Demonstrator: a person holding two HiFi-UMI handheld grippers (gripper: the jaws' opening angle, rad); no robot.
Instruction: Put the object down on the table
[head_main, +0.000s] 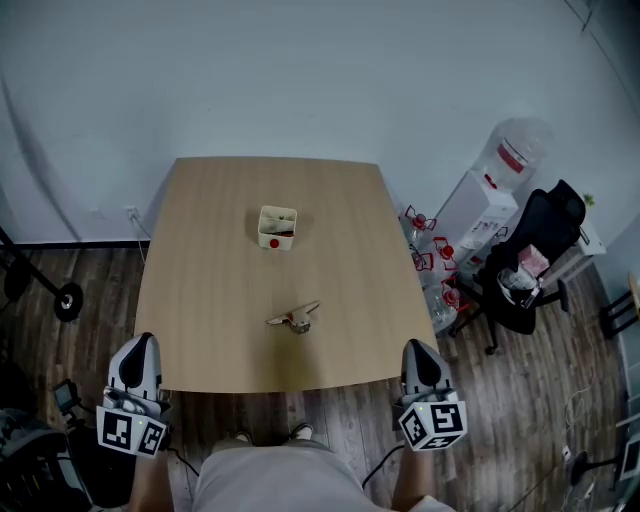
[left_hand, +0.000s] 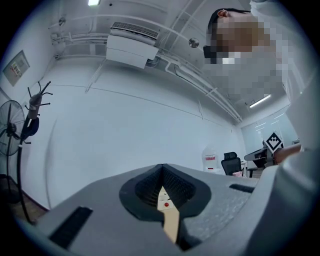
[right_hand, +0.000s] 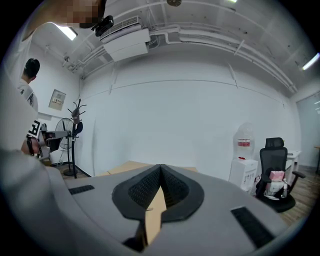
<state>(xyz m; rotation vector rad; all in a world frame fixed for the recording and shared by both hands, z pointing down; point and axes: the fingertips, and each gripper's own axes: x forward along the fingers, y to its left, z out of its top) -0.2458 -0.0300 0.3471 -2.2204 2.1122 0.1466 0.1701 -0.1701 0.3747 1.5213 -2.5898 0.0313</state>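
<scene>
Now left gripper (head_main: 141, 344) clenched, empty; right gripper (head_main: 417, 350) clenched, empty; object (head_main: 295, 319) lying on table (head_main: 215, 240).

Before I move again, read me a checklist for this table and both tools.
1. The small object lies on the table: ok.
2. The left tool is shut, nothing in it: ok.
3. The right tool is shut, nothing in it: ok.
4. Both tools are near the table's front corners, apart from the small object: ok.
5. The white container stands upright, apart from the small object: ok.
6. What the white container holds: cannot tell.
</scene>
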